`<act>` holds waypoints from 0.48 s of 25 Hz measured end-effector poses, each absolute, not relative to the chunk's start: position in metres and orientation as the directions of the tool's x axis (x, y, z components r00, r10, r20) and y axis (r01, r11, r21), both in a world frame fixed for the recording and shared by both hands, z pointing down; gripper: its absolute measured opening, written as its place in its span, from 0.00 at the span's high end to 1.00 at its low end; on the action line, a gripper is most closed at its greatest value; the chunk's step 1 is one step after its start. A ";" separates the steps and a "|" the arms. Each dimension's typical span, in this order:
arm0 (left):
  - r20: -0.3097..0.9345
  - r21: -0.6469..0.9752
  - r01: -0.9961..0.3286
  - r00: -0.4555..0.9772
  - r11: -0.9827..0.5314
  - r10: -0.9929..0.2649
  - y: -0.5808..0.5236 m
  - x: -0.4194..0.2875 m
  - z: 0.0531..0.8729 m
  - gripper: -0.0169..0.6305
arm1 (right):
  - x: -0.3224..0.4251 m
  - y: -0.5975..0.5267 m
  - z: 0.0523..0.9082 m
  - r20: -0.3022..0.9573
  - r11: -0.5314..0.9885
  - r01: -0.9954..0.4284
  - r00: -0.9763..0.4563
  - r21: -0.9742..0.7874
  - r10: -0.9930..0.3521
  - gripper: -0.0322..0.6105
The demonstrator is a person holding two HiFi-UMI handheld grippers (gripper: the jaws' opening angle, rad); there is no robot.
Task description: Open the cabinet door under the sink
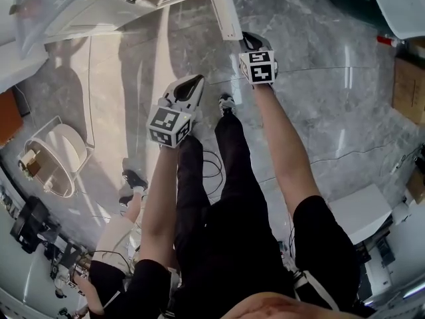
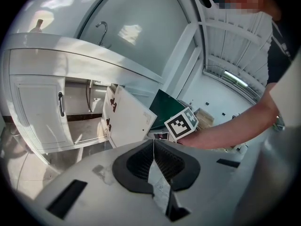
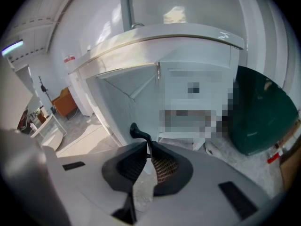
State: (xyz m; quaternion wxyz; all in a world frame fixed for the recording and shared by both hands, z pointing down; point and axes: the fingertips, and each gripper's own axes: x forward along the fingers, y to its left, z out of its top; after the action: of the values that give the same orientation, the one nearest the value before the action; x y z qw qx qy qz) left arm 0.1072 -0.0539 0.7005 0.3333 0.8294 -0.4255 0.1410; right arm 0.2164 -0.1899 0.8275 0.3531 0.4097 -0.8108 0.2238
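The white sink cabinet [image 2: 42, 112] has its left door [image 2: 40, 109] shut, with a dark bar handle [image 2: 60, 103]. Its right door [image 2: 127, 121] stands swung out, and in the head view that door [image 1: 224, 12] shows edge-on at the top. My right gripper [image 3: 148, 145] is shut on the black door handle [image 3: 136, 132], which sticks out just past its tips. In the head view the right gripper [image 1: 251, 43] sits at the door's free edge. My left gripper [image 2: 153, 142] is shut on nothing, held back from the cabinet. In the head view the left gripper [image 1: 191, 86] is over the floor.
A faucet [image 2: 101, 29] rises above the counter. A dark green object [image 3: 258, 112] stands right of the cabinet. A white round-rimmed stand [image 1: 56, 158] sits at left, a cardboard box [image 1: 406, 88] and a white box [image 1: 362, 211] at right. Another person's leg [image 1: 133, 198] and cables [image 1: 212, 165] are on the marble floor.
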 end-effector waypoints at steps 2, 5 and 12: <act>0.519 0.432 -0.802 0.595 -0.413 -0.613 -0.057 0.112 0.699 0.95 | 0.216 -0.188 0.826 0.760 0.597 -0.800 -0.425 -0.061 -0.491 0.81; 0.519 0.424 -0.806 0.590 -0.413 -0.618 -0.060 0.117 0.692 0.95 | 0.219 -0.180 0.820 0.760 0.625 -0.779 -0.436 -0.050 -0.482 0.81; 0.510 0.400 -0.822 0.567 -0.405 -0.646 -0.070 0.127 0.663 0.95 | 0.237 -0.163 0.787 0.750 0.649 -0.759 -0.462 -0.058 -0.473 0.81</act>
State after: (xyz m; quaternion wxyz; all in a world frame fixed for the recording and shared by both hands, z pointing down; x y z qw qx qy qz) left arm 0.1274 -0.0696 0.6627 0.3165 0.8267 -0.4440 0.1385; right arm 0.2370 -0.1625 0.7868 0.3635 0.3701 -0.8320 0.1965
